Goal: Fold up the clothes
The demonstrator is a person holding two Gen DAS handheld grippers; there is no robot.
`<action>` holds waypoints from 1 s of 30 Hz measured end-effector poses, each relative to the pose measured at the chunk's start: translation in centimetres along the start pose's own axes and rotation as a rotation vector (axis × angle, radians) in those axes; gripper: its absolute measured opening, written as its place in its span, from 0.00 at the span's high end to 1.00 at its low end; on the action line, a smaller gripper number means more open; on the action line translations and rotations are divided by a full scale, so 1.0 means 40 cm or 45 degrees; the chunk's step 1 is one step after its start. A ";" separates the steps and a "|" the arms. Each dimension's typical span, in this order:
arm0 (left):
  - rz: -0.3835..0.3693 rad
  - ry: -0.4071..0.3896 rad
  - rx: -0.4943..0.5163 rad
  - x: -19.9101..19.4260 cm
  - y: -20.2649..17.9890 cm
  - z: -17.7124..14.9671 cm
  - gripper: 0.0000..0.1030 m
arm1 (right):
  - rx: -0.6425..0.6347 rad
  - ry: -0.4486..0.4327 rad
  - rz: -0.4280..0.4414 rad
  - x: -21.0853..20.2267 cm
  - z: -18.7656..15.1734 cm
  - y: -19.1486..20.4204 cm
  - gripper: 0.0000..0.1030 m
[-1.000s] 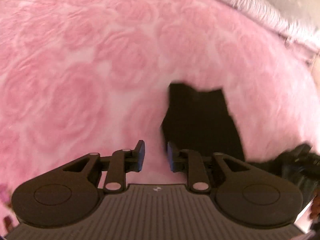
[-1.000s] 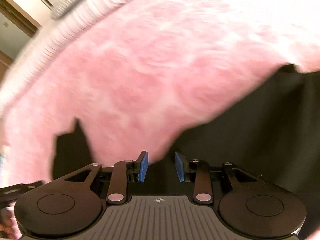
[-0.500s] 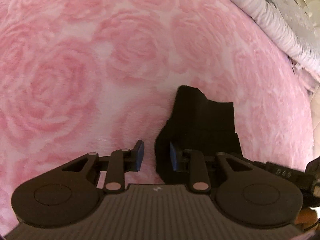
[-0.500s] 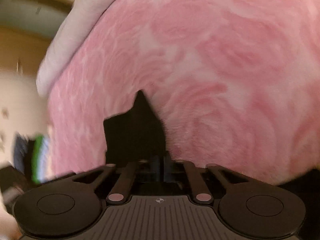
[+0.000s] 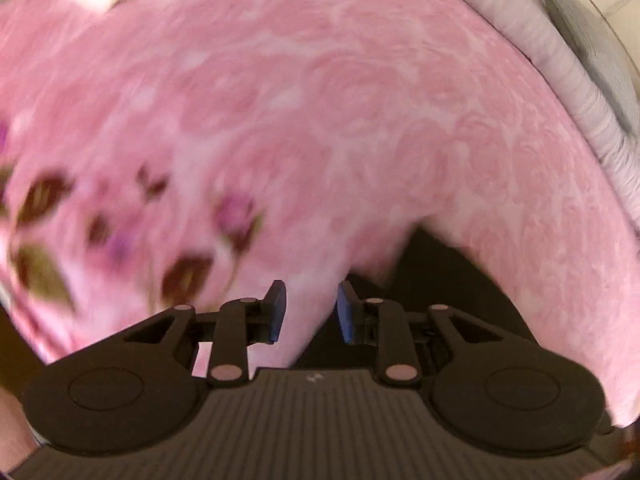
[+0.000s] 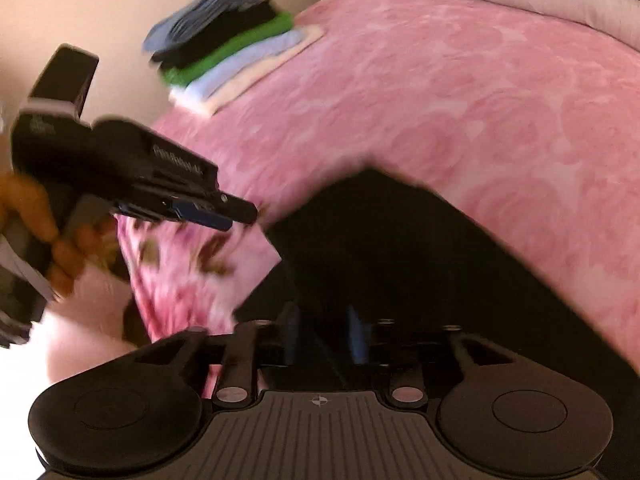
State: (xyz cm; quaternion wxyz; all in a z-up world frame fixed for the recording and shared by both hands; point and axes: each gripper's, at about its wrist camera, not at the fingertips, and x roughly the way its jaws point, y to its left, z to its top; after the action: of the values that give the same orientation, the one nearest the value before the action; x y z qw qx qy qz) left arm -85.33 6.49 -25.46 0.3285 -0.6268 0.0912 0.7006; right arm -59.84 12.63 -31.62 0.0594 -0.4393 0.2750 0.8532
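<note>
Bed: pink rose blanket (image 5: 360, 92) covers it; a pale pillow (image 5: 576, 92) lies along the far edge.
Stack: folded clothes (image 6: 232, 52) sit piled at the blanket's far corner, likely put there to keep finished pieces clear of the working space.
Garment: black cloth (image 6: 400, 256) lies on the blanket near both grippers; in the left view it shows as a dark patch (image 5: 448, 280) just right of the fingers. The pictures are blurred, so its outline is rough.
Axis: in the right view its long run seems to go from the near fingers up to a blunt corner pointing at the far side of the bed.
Floral cloth: a pink patterned piece (image 6: 192, 276) lies beside the black one, on its left.
Left gripper (image 5: 308, 312): fingers apart, nothing between them, over pink fabric beside the cloth's edge.
Right gripper (image 6: 324, 336): fingers apart, over the black cloth; whether they touch it cannot be told.
Hand (image 6: 36, 224): holds the left tool, seen from the right view.
</note>
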 end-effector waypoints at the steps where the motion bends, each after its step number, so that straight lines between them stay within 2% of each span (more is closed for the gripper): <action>1: -0.030 0.017 -0.038 0.002 0.014 -0.020 0.79 | 0.027 0.017 -0.006 -0.007 -0.019 0.000 0.64; 4: -0.118 0.066 -0.132 0.018 0.034 -0.080 0.79 | 0.089 0.080 -0.099 -0.049 -0.084 -0.021 0.63; 6: -0.170 0.071 -0.146 0.029 0.017 -0.112 0.79 | 0.130 0.106 -0.193 -0.082 -0.133 -0.042 0.63; 9: -0.243 0.051 -0.108 0.034 -0.017 -0.148 0.79 | 0.253 0.113 -0.330 -0.145 -0.205 -0.093 0.63; 12: -0.280 0.034 -0.042 0.048 -0.050 -0.181 0.79 | 0.357 0.050 -0.465 -0.214 -0.264 -0.128 0.63; 17: -0.323 -0.066 0.103 0.066 -0.131 -0.262 0.79 | 0.428 -0.112 -0.627 -0.308 -0.400 -0.179 0.63; 21: -0.345 -0.248 0.276 0.077 -0.183 -0.346 0.79 | 0.426 -0.286 -0.723 -0.357 -0.516 -0.215 0.63; 28: -0.390 -0.493 0.421 0.108 -0.188 -0.446 0.79 | 0.420 -0.592 -0.887 -0.443 -0.719 -0.277 0.63; 30: -0.399 -0.534 0.456 0.113 -0.178 -0.468 0.79 | 0.531 -0.682 -0.821 -0.465 -0.755 -0.274 0.63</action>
State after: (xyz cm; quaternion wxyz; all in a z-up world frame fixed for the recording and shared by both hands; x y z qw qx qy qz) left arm -65.89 3.42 -31.36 0.5493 -0.4071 0.0455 0.7283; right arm -23.14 8.72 -35.64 0.4775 -0.2453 0.2650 0.8010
